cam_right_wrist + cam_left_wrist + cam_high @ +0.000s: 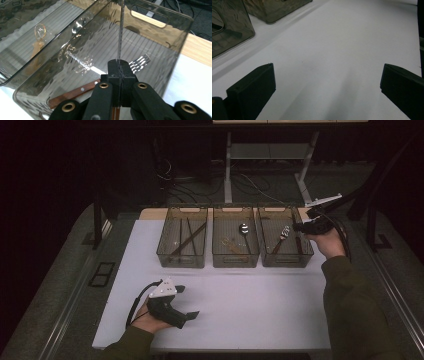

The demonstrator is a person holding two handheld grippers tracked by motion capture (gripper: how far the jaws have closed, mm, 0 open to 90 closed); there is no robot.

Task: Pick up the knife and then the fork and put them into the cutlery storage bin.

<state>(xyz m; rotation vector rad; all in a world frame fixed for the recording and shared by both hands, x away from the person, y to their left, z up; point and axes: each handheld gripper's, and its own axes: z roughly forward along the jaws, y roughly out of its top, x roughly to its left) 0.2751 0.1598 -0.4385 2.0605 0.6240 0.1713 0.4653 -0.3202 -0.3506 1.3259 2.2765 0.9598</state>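
A thin metal utensil (120,30) is pinched edge-on between the shut jaws of the right claw (119,65), and it is seen rising toward the top of the frame in the right gripper view, above the right-hand bin (160,57); which kind of utensil it is cannot be told, since its upper end is cut off by the frame. In the high view the right claw (300,226) is held at the right wall of the right-hand bin (270,262), right of centre in the frame. Three smoky translucent bins are lined up side by side along the far part of the white surface (240,305). In the left-hand bin (170,260) long dark sticks (189,240) are laid, some crossed over others. In the middle bin (235,262) a metal spoon (244,230) is seen near the far end, with a brownish wooden utensil (231,245) beside it. In the right-hand bin a fork with a brown handle (281,239) is laid slantwise; its riveted handle (75,93) and shiny tines (140,62) are seen through the wall in the right gripper view. The left claw (192,315) is rested low on the surface at the lower left of the high view, well apart from the bins. In the left gripper view its jaws are spread wide with nothing between them, over bare white surface (332,57), with bin corners (229,32) at the upper left.
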